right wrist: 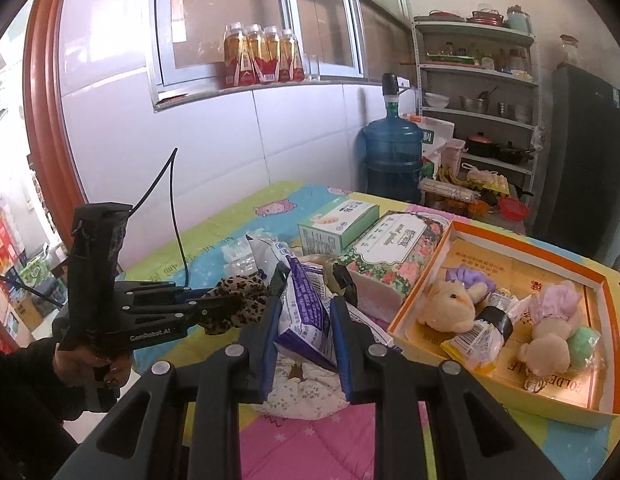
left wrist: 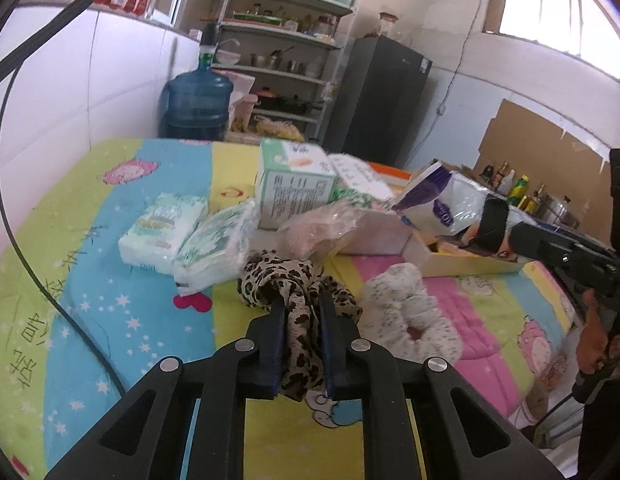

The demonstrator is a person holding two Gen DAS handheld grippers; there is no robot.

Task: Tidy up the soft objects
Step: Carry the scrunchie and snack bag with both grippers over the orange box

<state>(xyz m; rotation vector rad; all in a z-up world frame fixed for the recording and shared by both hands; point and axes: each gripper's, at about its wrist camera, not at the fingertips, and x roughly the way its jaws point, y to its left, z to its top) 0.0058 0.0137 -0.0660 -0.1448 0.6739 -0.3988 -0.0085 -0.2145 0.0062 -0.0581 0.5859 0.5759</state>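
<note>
Only the right wrist view shows the toys in the orange box [right wrist: 530,236]. The left claw [left wrist: 299,304] grips a leopard scarf [left wrist: 293,280]. The right claw [right wrist: 305,304] grips a purple-and-white packet [right wrist: 305,300].

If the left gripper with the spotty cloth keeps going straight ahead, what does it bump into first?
Probably the crinkly clear bag just past the leopard-print cloth held in the left gripper, then the green box. Depth is hard to judge.
</note>
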